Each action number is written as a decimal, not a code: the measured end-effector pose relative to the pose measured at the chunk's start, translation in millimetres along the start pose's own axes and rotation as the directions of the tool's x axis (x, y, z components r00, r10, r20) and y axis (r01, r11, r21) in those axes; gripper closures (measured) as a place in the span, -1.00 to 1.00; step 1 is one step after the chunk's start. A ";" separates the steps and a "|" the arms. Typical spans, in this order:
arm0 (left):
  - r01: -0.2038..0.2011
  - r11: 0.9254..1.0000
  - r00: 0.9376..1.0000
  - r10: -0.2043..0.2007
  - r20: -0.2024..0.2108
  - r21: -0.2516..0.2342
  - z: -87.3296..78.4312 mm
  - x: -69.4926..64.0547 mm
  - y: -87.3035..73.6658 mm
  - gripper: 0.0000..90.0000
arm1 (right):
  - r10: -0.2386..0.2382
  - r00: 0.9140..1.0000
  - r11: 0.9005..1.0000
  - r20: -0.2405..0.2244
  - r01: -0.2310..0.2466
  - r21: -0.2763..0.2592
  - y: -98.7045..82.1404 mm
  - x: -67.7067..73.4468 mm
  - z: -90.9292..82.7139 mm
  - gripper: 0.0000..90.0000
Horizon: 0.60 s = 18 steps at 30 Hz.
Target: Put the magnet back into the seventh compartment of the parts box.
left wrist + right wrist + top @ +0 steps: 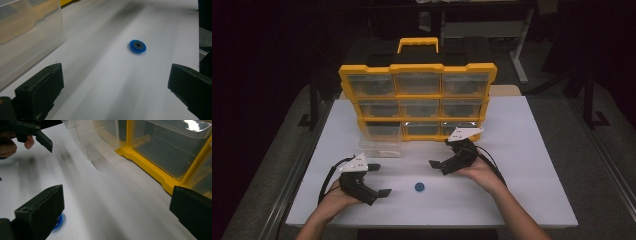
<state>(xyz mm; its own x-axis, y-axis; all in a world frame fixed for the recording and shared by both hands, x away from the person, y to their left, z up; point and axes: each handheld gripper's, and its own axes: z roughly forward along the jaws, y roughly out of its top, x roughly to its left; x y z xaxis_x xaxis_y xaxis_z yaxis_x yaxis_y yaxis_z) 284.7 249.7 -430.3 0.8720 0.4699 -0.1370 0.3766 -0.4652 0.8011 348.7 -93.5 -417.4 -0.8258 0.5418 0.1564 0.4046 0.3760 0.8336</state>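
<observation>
**Open jaws flank a blue disc**

Forearms enter from the bottom edge, each hand holding a gripper; the left gripper (379,180) and right gripper (438,166) both stand with jaws spread wide and empty, angled inward, probably to close on the blue disc (420,187) lying flat on the white table (532,165) between them; a clear drawer (381,140) is pulled out of the yellow organiser (418,95), likely to receive it; beyond, the room is dark.
</observation>
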 end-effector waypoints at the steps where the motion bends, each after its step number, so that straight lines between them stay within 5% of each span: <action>1: -0.001 1.000 1.000 0.001 0.000 0.000 0.0 0.1 0.0 -1.00 | 0.000 1.000 1.000 0.000 0.000 -0.001 0.1 0.1 0.7 -1.00; 18: -0.004 1.000 1.000 0.004 0.004 0.000 1.1 -0.3 -0.8 -1.00 | 0.005 1.000 1.000 -0.002 -0.005 0.006 1.1 -0.5 9.4 -1.00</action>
<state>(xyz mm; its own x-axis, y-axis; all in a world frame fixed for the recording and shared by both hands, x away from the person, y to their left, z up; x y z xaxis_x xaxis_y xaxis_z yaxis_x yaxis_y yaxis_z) 284.5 249.1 -431.5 0.8749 0.4647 -0.1363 0.3730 -0.4671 0.8017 353.2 -86.3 -421.5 -0.8247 0.5420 0.1617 0.4110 0.3777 0.8297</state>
